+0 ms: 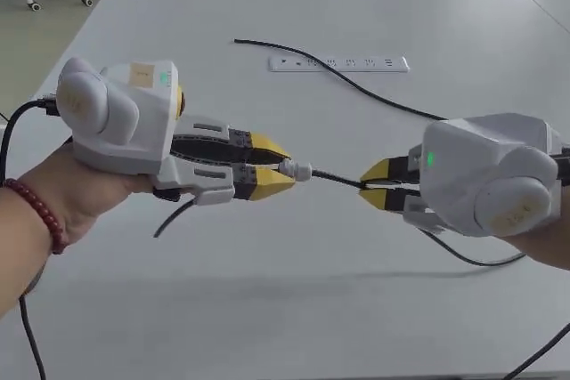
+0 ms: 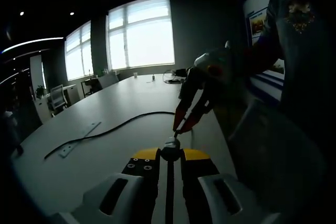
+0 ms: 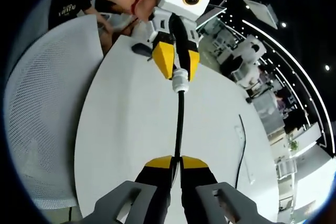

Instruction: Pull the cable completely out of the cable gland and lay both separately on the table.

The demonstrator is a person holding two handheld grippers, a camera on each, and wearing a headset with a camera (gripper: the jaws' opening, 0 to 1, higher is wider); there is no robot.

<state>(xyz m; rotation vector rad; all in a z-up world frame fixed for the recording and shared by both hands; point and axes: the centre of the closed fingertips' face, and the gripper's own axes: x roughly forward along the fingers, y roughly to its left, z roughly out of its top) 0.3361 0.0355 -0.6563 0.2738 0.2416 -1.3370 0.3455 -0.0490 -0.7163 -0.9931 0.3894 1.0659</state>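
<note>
My left gripper (image 1: 283, 169) clamps the cable gland (image 1: 299, 170), my right gripper (image 1: 367, 186) pinches the cable (image 1: 334, 178); pulling is not finished, nothing laid down.

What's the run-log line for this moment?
left gripper: shut on cable gland | right gripper: shut on cable | cable: not yet out of cable gland | both held over table
</note>
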